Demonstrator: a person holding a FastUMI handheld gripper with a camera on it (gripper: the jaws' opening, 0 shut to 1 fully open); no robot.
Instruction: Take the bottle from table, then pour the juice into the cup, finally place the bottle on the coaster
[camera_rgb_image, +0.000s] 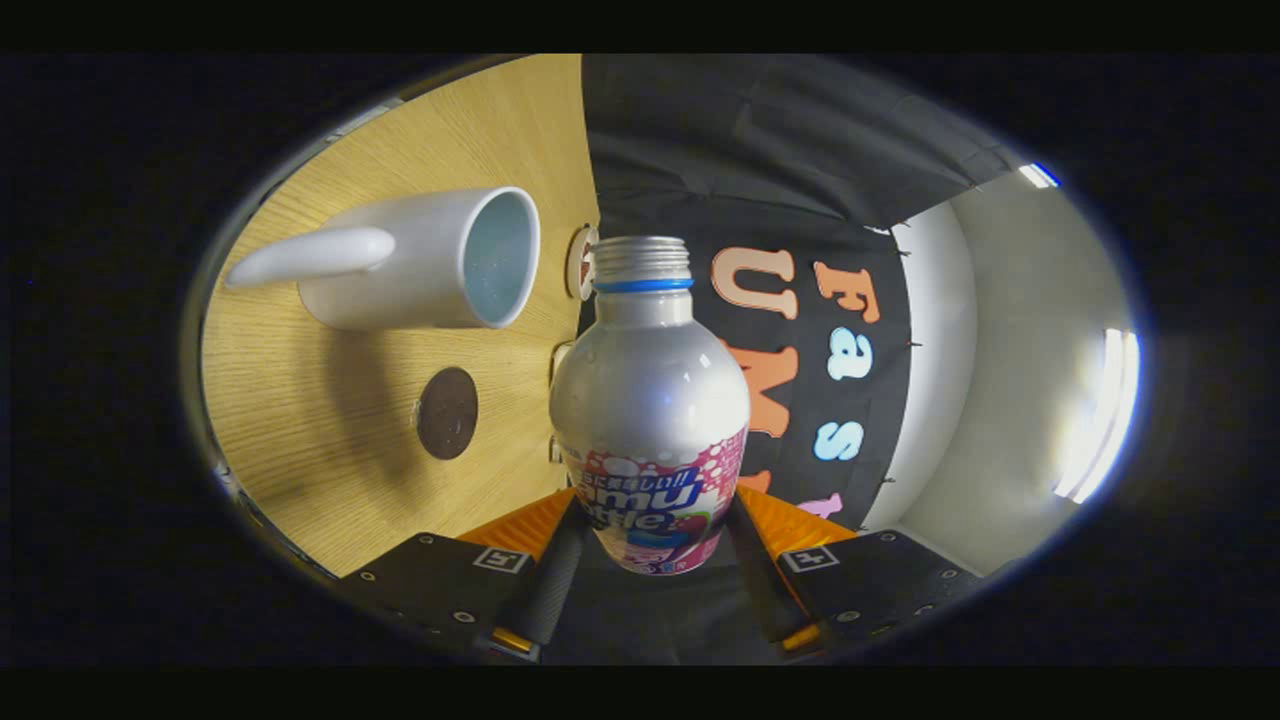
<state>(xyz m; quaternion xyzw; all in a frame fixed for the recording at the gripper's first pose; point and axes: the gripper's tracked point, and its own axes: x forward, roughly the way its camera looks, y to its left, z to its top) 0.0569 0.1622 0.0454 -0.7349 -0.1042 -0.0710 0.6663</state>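
My gripper (652, 545) is shut on a silver bottle (650, 400) with a pink label and a blue ring under its open threaded neck. Both fingers press on the bottle's lower body. The whole view is rolled sideways, so the wooden table (300, 420) stands like a wall beside the bottle. A white cup (420, 260) with a long handle stands on that table, its open mouth level with the bottle's neck and a short way from it. A dark round coaster (447, 412) lies on the table below the cup, beside the bottle's body.
The table's far edge runs just behind the bottle, with a small round thing (580, 262) and other small items on it near the bottle's neck. Beyond is the black cloth wall and a pale wall with bright lamps (1095, 420).
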